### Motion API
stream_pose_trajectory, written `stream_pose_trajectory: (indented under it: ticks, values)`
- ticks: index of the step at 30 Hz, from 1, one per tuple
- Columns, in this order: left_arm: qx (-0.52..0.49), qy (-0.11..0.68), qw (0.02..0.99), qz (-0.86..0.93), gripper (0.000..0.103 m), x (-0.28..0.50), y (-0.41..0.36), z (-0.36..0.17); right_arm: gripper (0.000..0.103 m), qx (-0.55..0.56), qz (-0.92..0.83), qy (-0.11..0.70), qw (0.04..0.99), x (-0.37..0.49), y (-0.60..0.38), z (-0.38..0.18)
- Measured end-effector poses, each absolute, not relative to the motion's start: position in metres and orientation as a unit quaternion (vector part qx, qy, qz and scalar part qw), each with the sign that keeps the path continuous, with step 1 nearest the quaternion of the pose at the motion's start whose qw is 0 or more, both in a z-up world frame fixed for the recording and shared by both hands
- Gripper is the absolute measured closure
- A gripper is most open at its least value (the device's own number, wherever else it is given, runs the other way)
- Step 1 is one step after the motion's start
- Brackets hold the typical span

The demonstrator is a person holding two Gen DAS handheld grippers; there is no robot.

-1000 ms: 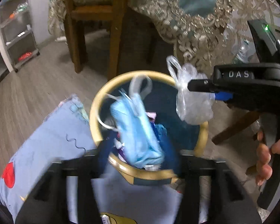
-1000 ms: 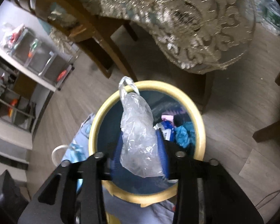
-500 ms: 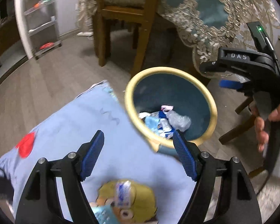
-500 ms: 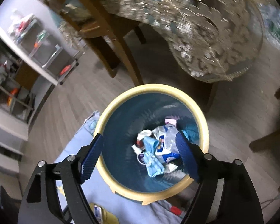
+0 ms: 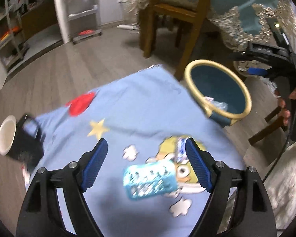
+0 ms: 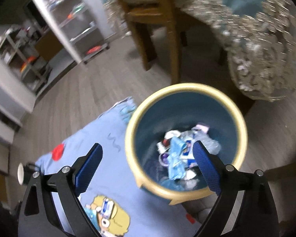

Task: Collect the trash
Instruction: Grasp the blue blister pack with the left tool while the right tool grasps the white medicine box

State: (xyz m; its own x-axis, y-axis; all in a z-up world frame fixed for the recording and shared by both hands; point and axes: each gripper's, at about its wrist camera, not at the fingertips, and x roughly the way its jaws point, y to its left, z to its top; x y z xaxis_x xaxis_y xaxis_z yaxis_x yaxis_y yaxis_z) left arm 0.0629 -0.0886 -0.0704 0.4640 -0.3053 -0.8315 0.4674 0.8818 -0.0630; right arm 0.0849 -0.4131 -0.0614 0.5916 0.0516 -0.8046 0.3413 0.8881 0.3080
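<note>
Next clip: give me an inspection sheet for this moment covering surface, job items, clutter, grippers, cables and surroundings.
Surface: light blue cartoon-print cloth spread on the wood-look floor.
Job's things: yellow-rimmed blue bin standing at the cloth's edge, with wrappers and a clear plastic bag inside; blue snack packet and a small white wrapper lying on the cloth.
Clutter: black mug tipped on its side at the cloth's edge.
Grippers: left gripper open and empty, above the snack packet; right gripper open and empty, over the bin.
Cables: black cable hanging from the right gripper.
Surroundings: wooden chair, lace-edged tablecloth, shelving racks.
</note>
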Motion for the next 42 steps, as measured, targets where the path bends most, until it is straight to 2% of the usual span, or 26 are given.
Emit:
stream_pose_trajectory:
  ticks: [9, 17, 19, 24, 31, 32, 34, 36, 37, 38, 40, 42]
  values:
    - [0.077, 0.505, 0.838, -0.19, 0.023, 0.053, -0.051, -0.114, 0.011, 0.194, -0.01, 0.495, 0.847, 0.092, -0.341, -0.081]
    - [0.078, 0.529, 0.818, -0.211, 0.023, 0.047, -0.067, -0.141, 0.011, 0.168, 0.018, 0.553, 0.816, 0.092, -0.3, -0.114]
    - [0.079, 0.53, 0.818, -0.209, 0.023, 0.046, -0.069, -0.144, 0.013, 0.163, 0.016, 0.564, 0.809, 0.09, -0.296, -0.122]
    - [0.084, 0.529, 0.822, -0.193, 0.023, 0.05, -0.062, -0.145, 0.027, 0.17, 0.026, 0.592, 0.787, 0.085, -0.283, -0.145]
    - [0.093, 0.528, 0.822, -0.19, 0.023, 0.051, -0.057, -0.146, 0.033, 0.153, 0.046, 0.623, 0.765, 0.088, -0.256, -0.174]
    - [0.093, 0.527, 0.823, -0.191, 0.023, 0.051, -0.057, -0.145, 0.039, 0.152, 0.048, 0.631, 0.76, 0.088, -0.252, -0.18]
    - [0.09, 0.526, 0.823, -0.192, 0.023, 0.051, -0.057, -0.144, 0.044, 0.127, 0.045, 0.64, 0.757, 0.089, -0.246, -0.187]
    - [0.087, 0.526, 0.824, -0.193, 0.023, 0.051, -0.057, -0.143, 0.057, 0.09, 0.043, 0.636, 0.765, 0.091, -0.24, -0.185]
    - [0.086, 0.526, 0.824, -0.193, 0.023, 0.051, -0.057, -0.143, 0.07, 0.085, 0.039, 0.635, 0.767, 0.091, -0.242, -0.184]
    - [0.085, 0.526, 0.824, -0.193, 0.023, 0.052, -0.058, -0.144, 0.075, 0.094, 0.036, 0.635, 0.766, 0.091, -0.245, -0.184]
    - [0.084, 0.526, 0.824, -0.194, 0.023, 0.053, -0.059, -0.145, 0.078, 0.122, 0.034, 0.634, 0.762, 0.09, -0.254, -0.184]
    - [0.086, 0.526, 0.823, -0.196, 0.023, 0.053, -0.062, -0.145, 0.09, 0.129, 0.034, 0.626, 0.768, 0.09, -0.259, -0.178]
